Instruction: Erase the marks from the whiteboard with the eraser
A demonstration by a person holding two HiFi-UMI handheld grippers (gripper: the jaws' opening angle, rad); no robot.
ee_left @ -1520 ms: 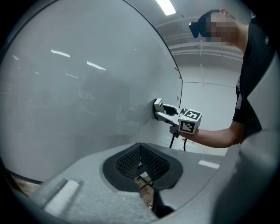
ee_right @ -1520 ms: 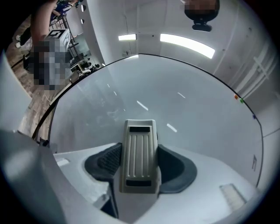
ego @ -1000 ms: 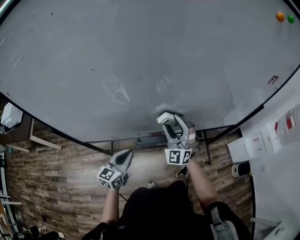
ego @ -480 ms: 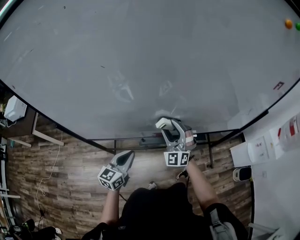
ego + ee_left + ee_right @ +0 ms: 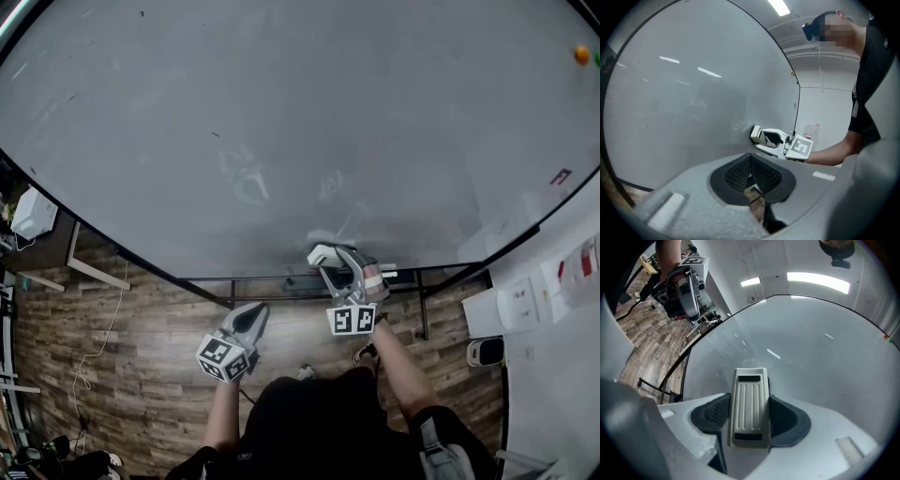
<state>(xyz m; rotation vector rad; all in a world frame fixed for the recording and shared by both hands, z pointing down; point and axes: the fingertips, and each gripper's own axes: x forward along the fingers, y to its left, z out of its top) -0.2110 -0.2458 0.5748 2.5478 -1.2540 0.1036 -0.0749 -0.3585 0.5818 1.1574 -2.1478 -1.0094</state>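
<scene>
The whiteboard (image 5: pixel 281 112) fills the upper head view; a tiny dark mark (image 5: pixel 216 134) and a small red mark (image 5: pixel 561 176) show on it. My right gripper (image 5: pixel 330 257) is shut on the white ribbed eraser (image 5: pixel 319 251), which presses against the board's lower part just above its bottom edge. In the right gripper view the eraser (image 5: pixel 750 399) sits lengthwise between the dark pads (image 5: pixel 712 414). My left gripper (image 5: pixel 251 314) hangs below the board over the floor, its jaws shut with nothing in them (image 5: pixel 751 169). From the left gripper view the eraser (image 5: pixel 756 134) touches the board (image 5: pixel 684 93).
Orange magnet (image 5: pixel 583 54) at the board's top right. A narrow tray (image 5: pixel 281 278) runs under the board's lower edge. White wall boxes (image 5: pixel 518 302) stand at the right, a white device (image 5: pixel 31 214) at the left. Wood-plank floor (image 5: pixel 122 328) lies below.
The right gripper has slid the eraser a little down the board towards its lower edge. The left gripper has stayed where it was.
</scene>
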